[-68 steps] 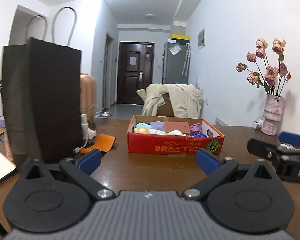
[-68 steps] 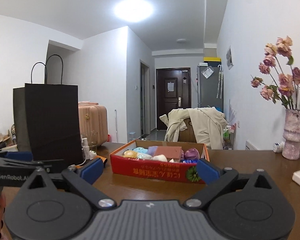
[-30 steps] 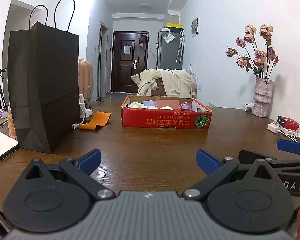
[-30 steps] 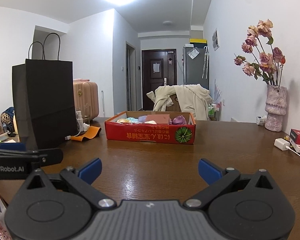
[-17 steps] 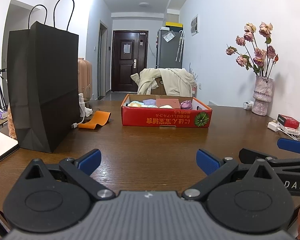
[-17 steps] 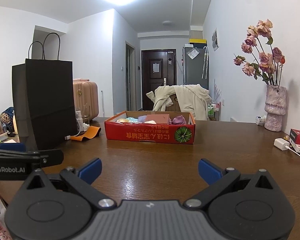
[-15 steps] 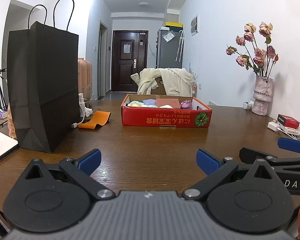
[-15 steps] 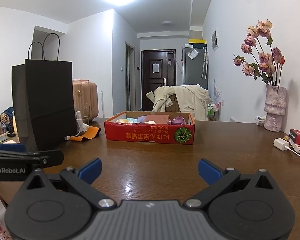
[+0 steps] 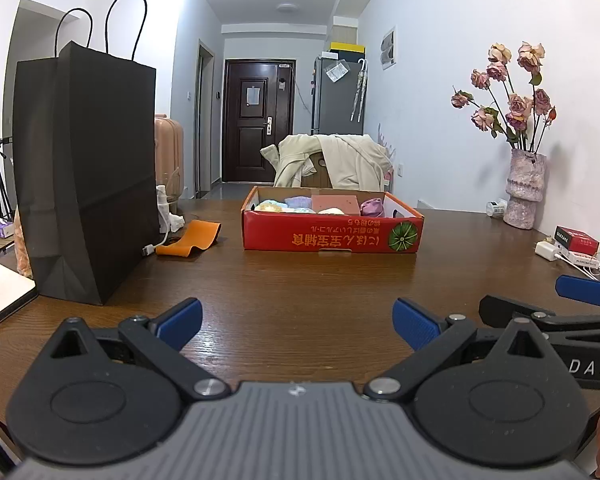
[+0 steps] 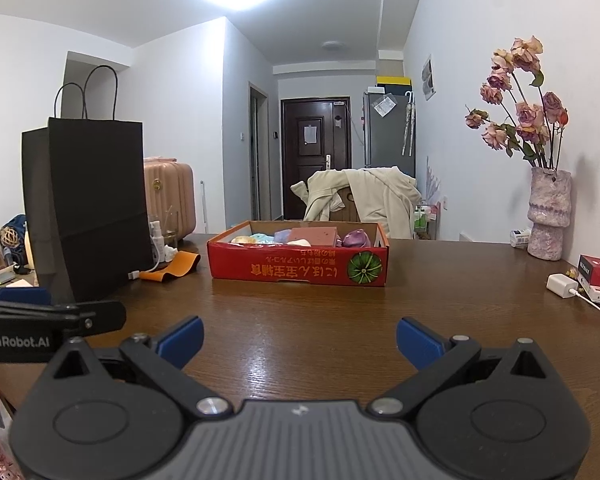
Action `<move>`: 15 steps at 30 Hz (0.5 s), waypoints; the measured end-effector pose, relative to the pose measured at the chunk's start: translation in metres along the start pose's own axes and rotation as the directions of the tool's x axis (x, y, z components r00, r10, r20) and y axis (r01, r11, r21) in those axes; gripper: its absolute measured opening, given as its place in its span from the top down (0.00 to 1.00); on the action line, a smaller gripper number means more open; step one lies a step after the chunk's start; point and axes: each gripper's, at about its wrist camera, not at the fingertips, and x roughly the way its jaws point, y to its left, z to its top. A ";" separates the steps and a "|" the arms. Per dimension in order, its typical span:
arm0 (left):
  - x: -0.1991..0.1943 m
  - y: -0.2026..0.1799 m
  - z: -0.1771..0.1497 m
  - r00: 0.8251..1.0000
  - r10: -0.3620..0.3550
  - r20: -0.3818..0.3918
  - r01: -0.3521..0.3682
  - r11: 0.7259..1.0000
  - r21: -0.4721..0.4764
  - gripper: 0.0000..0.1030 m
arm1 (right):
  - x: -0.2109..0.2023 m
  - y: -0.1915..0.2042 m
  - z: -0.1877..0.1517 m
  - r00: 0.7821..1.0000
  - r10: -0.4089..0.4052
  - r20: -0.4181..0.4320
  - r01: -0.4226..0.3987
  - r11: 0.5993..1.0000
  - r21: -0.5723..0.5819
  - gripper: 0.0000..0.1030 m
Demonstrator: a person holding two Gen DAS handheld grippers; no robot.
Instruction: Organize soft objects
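Both grippers hover over the near end of the wooden table point(image 9: 300, 280), the left gripper point(image 9: 296, 322) and right gripper point(image 10: 299, 340) each with jaws spread wide and nothing between them. The soft objects point(image 10: 356, 238) sit piled in the red cardboard box point(image 9: 332, 236) mid-table, well apart from both, black paper bag point(image 9: 86, 168) standing off to its left.
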 end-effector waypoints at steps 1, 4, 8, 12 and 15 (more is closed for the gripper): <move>0.000 0.000 -0.001 1.000 0.000 0.000 0.000 1.000 0.001 0.00 | 0.000 0.000 0.000 1.000 0.000 0.001 0.000 1.000 0.001 0.00; 0.000 -0.001 0.000 1.000 0.000 0.000 0.000 1.000 0.000 0.00 | -0.001 0.000 0.000 1.000 -0.002 0.004 0.002 1.000 0.002 0.00; 0.000 0.000 -0.001 1.000 -0.001 -0.001 0.001 1.000 0.002 0.00 | -0.001 -0.001 -0.001 1.000 -0.003 0.002 0.003 1.000 0.004 0.00; 0.000 0.001 -0.002 1.000 -0.007 -0.001 0.007 1.000 0.002 0.00 | -0.001 0.000 0.000 1.000 -0.002 0.000 0.002 1.000 0.005 0.00; 0.001 0.001 -0.001 1.000 -0.008 -0.010 0.008 1.000 -0.002 0.00 | -0.001 0.000 0.000 1.000 -0.001 0.002 0.001 1.000 0.006 0.00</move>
